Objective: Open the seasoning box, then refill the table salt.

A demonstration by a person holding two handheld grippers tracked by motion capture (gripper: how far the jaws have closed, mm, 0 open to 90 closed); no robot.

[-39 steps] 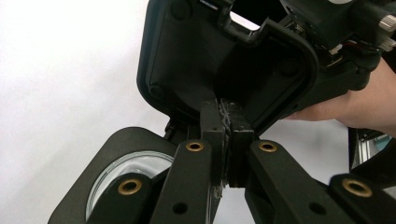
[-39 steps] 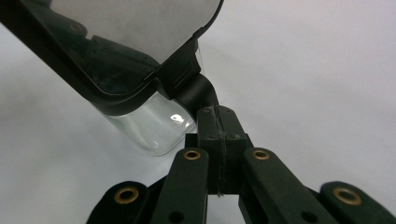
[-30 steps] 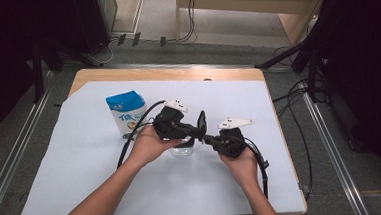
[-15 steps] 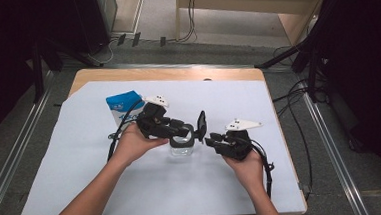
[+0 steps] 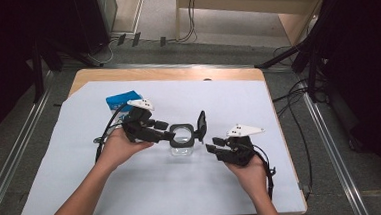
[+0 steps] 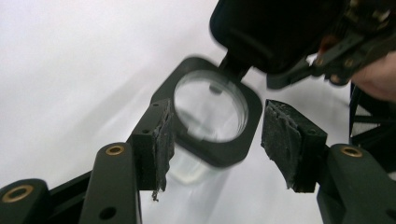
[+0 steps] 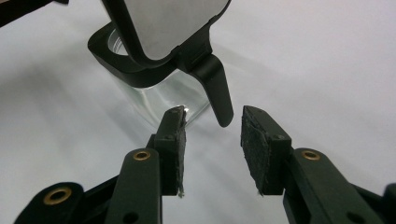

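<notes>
Glass jar (image 5: 181, 147) with a black square collar and a hinged flip lid (image 5: 200, 127) stood near table centre on the white sheet (image 5: 83, 194), lid swung up and open at the jar's 3 o'clock side. Blue-and-white packet (image 5: 120, 99) lay well apart at about 10 o'clock from it.

Handling, my read: clear glass body, so rigid, slick and breakable; empty-looking, probably light and easy to tip. Lid hinge is the weak point. Best hold looked like the black collar's flat sides, not the bare glass or the lid tab.

Left gripper (image 6: 215, 140) came in from 9 o'clock, about level and close to the sheet; jaws had just been opening and stood roughly half spread astride the collar (image 6: 212, 114), near pad close to it, far pad clear. No clamp.

Right gripper (image 7: 212, 149) sat at the jar's 4 o'clock, just short of it, hand low on the sheet. Jaws had just been parting too, a modest gap, nothing gripped; the lid's tab (image 7: 217, 91) hung just ahead of the gap.
</notes>
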